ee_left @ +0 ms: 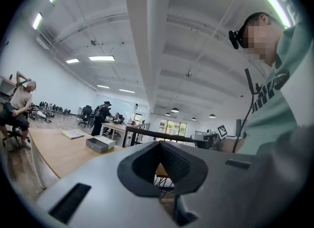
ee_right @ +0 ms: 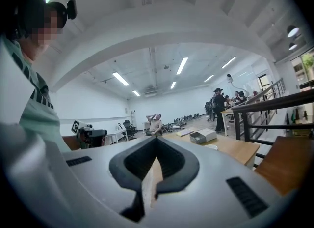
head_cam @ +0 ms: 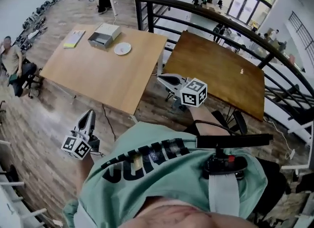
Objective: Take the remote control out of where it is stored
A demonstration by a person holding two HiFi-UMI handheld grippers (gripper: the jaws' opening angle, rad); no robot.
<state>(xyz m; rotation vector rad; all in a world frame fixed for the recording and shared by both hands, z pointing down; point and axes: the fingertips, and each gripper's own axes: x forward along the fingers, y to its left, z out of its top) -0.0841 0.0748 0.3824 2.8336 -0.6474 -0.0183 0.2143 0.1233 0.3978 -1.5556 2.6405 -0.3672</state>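
**Head view: both grippers empty, box well out of reach**

Both the right gripper (head_cam: 164, 79) and the left gripper (head_cam: 89, 117) have their jaws pressed together on nothing. Each is held level near the person's body, well apart from the light wooden table (head_cam: 98, 77). No remote control shows in any view. My guess is that it lies in the open grey box (head_cam: 104, 36) at the table's far side, near a white dish (head_cam: 122, 48) and a yellow booklet (head_cam: 74, 39). Risks, as I judge them: arriving with jaws unopened would shove the grey box rather than enter it. A blind reach could also pinch its wall or knock the white dish.
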